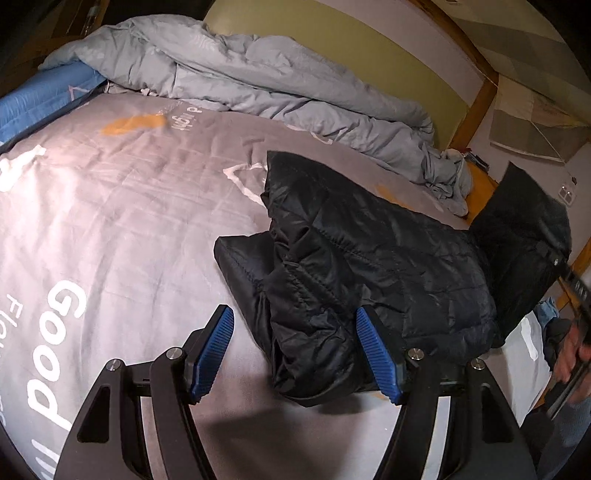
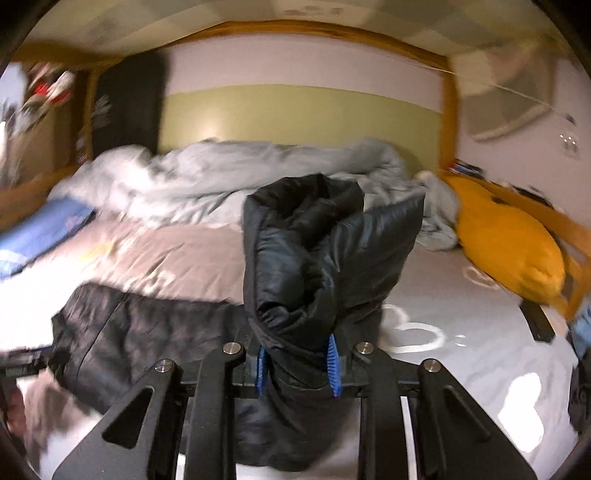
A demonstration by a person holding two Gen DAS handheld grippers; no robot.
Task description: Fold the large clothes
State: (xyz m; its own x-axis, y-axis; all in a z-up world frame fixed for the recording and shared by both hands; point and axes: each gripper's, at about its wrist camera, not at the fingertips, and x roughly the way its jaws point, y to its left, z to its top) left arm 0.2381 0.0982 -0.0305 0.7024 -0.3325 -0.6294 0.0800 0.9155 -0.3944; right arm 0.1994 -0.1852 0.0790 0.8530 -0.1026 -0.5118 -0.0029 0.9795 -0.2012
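Lay half-folded on the bed (image 1: 110, 229), black puffer jacket (image 1: 369, 266) near the grey duvet (image 1: 258, 77). Gripped one bunched sleeve (image 2: 317, 258) in the right tool (image 2: 297, 363), clenched on the fabric and lifted off the jacket, probably for folding across the body. Hovered released at the jacket's near hem, left tool (image 1: 295, 354), jaws apart, nothing pinched. No containers visible.

A black quilted jacket (image 1: 369, 258) of slightly glossy, crinkled cloth with stitched seams lies on a matt grey cotton-like bed cover (image 1: 129, 221) printed with white lettering. At the bed's far edge a crumpled pale grey duvet (image 1: 258, 77) looks soft and matt, against a smooth wooden frame (image 2: 314, 27). The left gripper (image 1: 295, 354) has matt black plastic arms, ribbed blue pads (image 1: 376, 354) and shiny metal pins.
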